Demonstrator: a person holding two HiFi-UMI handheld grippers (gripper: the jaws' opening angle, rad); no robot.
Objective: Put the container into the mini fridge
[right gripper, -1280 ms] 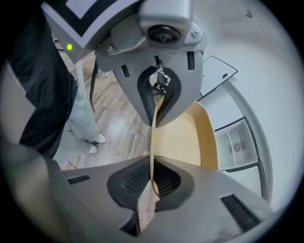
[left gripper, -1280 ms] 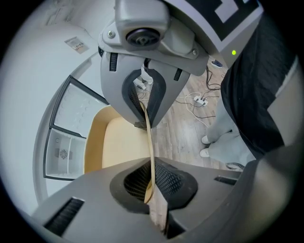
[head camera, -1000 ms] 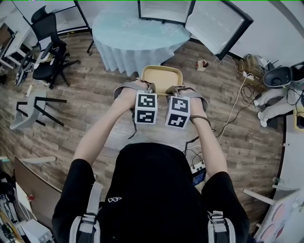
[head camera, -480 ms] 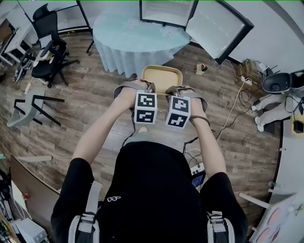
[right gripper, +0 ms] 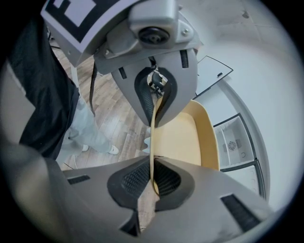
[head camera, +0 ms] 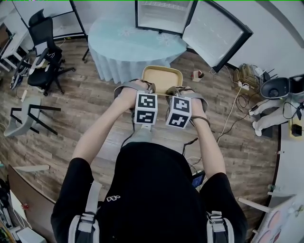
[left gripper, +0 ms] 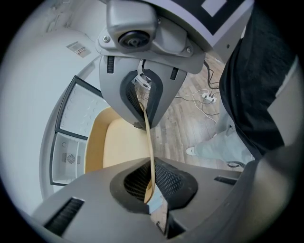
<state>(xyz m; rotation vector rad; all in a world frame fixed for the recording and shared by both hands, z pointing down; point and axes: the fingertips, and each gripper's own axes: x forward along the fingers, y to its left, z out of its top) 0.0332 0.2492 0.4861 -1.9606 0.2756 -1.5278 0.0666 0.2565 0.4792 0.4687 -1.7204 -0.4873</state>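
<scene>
Before one fridge (head camera: pixel 164 14), one container (head camera: pixel 164 78), two grippers (left gripper: pixel 147 144) (right gripper: pixel 153 141)

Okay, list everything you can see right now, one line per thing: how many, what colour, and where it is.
container: one, pale yellow, held above the floor in front of the person
mini fridge: one, white inside with a dark frame, at the far side of the table, door open
table: one, round, pale blue cloth, ahead of the person
office chair: one, black, far left
floor: brown wood planks, all around
left gripper: one, grey, jaws shut on the container's near rim
right gripper: one, grey, jaws shut on the same rim, beside the left
</scene>
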